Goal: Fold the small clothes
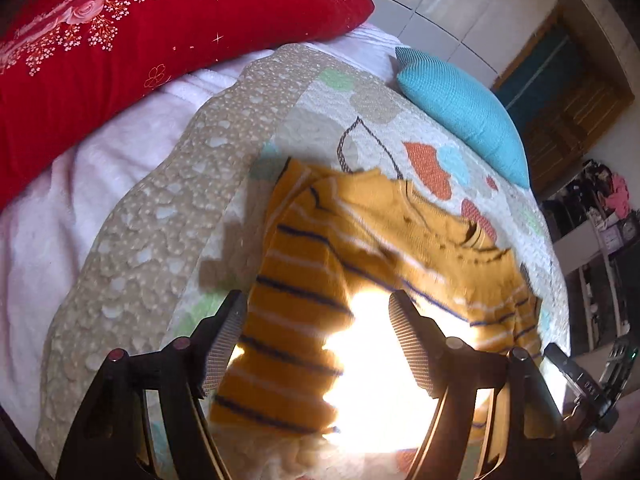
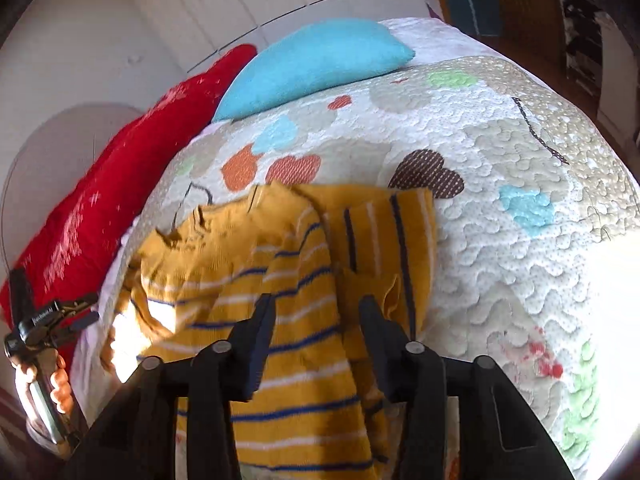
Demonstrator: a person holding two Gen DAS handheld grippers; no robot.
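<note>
Bed, quilted spread (image 2: 500,240); red pillow (image 1: 100,60) at ten o'clock. The striped sweater (image 2: 280,280) lies mid-bed, partly folded. My left tongs (image 1: 316,316) and right tongs (image 2: 316,320) hover spread, pinching nothing. Advice: flatten sleeves, align edges before the next fold.

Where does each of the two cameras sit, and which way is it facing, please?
Left wrist: on the left tongs, looking down at the yellow striped sweater on the quilt; its own open fingers show.
Right wrist: on the right tongs, looking down at the sweater; its fingers show, and a hand holding the other tool.
Shared: sweater, quilt, red pillow, blue pillow.
</note>
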